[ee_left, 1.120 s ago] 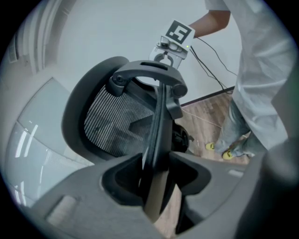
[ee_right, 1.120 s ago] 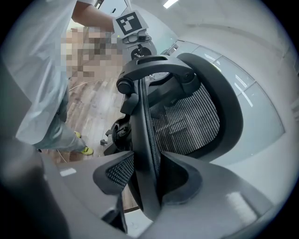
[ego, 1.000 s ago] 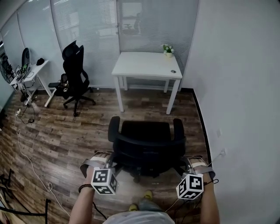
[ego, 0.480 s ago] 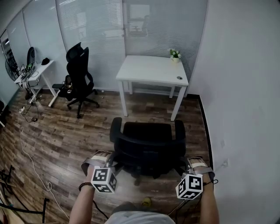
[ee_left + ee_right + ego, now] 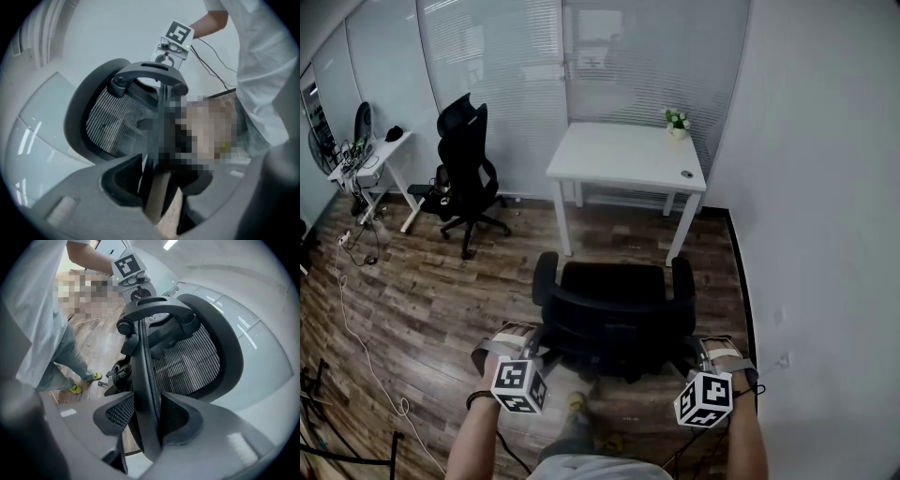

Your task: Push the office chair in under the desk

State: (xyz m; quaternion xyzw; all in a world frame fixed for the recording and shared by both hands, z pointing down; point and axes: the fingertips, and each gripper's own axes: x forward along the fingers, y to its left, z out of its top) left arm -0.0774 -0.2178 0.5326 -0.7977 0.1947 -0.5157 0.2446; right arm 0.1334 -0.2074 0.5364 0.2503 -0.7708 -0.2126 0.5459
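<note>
The black office chair stands on the wood floor in front of the white desk, its seat facing the desk. My left gripper is shut on the left edge of the backrest, and my right gripper is shut on the right edge. In the left gripper view the dark backrest rim runs between the jaws of the left gripper, partly under a mosaic patch. The right gripper view shows the backrest rim pinched between the right gripper's pads, with the mesh back beyond.
A second black chair stands at the left near a side desk with gear on it. Cables trail over the floor at the left. A wall runs close along the right. A small plant sits on the white desk.
The chair and both grippers have moved forward toward the white desk, which now looks nearer. Both grips stay as they were. A foot has stepped in below the chair.
</note>
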